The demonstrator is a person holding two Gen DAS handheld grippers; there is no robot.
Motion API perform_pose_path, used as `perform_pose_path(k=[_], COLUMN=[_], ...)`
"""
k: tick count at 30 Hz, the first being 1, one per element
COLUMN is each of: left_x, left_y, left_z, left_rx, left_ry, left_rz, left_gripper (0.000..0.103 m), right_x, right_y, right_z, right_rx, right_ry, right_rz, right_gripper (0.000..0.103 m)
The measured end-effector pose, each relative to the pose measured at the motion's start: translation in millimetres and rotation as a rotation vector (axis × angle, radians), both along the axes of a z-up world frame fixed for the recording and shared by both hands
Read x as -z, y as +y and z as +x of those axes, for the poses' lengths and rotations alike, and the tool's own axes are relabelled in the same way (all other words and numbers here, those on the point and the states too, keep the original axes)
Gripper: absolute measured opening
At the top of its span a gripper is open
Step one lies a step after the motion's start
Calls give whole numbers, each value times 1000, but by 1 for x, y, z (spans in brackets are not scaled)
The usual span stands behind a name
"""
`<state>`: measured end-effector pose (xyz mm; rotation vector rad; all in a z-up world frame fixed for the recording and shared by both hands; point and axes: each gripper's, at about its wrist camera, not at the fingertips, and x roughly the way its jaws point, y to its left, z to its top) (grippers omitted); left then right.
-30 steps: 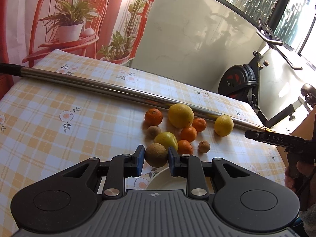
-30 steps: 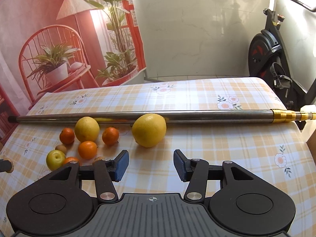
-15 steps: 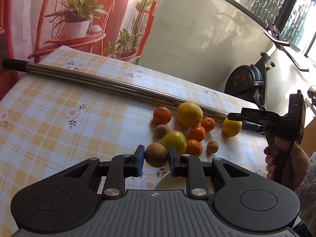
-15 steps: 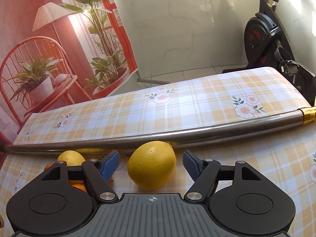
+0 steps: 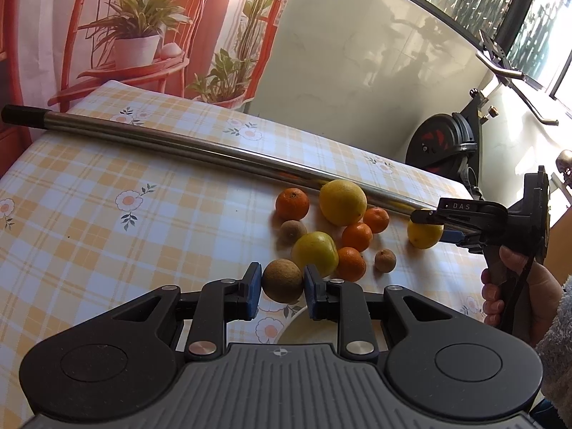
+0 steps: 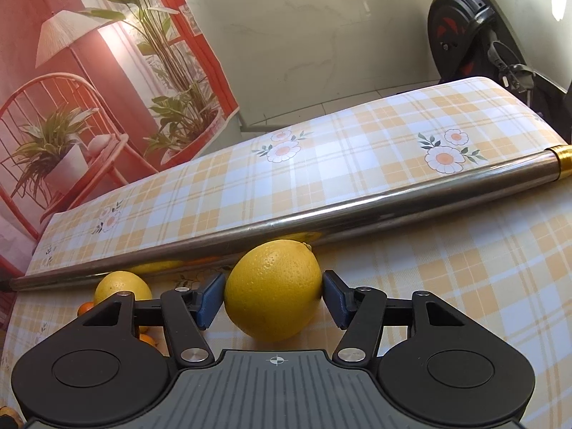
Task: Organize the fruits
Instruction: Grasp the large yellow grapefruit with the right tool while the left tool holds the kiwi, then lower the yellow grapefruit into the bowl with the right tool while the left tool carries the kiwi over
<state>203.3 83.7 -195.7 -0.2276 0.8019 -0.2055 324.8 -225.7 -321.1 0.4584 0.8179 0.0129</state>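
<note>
Your right hand-held gripper [image 6: 273,295] has just been closing on the lemon [image 6: 273,291], frame centre, against the steel pole [image 6: 321,214]; pads barely touching, so it may roll off. Left hand-held gripper [image 5: 280,286] clamps a brown fruit [image 5: 282,280], lower centre; squeezing harder risks bruising it.

A checked, flowered tablecloth [image 5: 107,186] carries a long metal pole [image 5: 186,144] and clustered citrus fruits [image 5: 342,202].
</note>
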Motion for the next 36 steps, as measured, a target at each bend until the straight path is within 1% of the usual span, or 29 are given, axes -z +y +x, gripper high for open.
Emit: perform_pose_path(k=[2,9,14,21,25,31,36], left_x=[-2,-5,-4,-2,-1,-2,-3], left_y=[-1,-4,-5,-6,-5,0,4], left_z=[-2,-12,-21,-30,-33,-35,-36], left_rx=[3,22,38,51,52,32,23], left_ry=[-6,-24,-23,-18,-18,-27,-25], left_rz=[0,-8,-8,-4,-5,-8,-9], left_gripper=[27,27,27,27,27,27,27], right_x=[-1,-17,-30,-43,-47,-46,-45], right_y=[-3,-1,12,44,61,90,120], right_z=[-9,-51,-85,-125,-137,-136,-132], right_rx=[-3,-34,-98,-214,-279,-373,-465], right_ry=[-7,-50,-76,-112,-113,-96,-92], right_rz=[16,23,-4,-67,-75,-65,-110], right_gripper=[55,55,55,55,55,55,55])
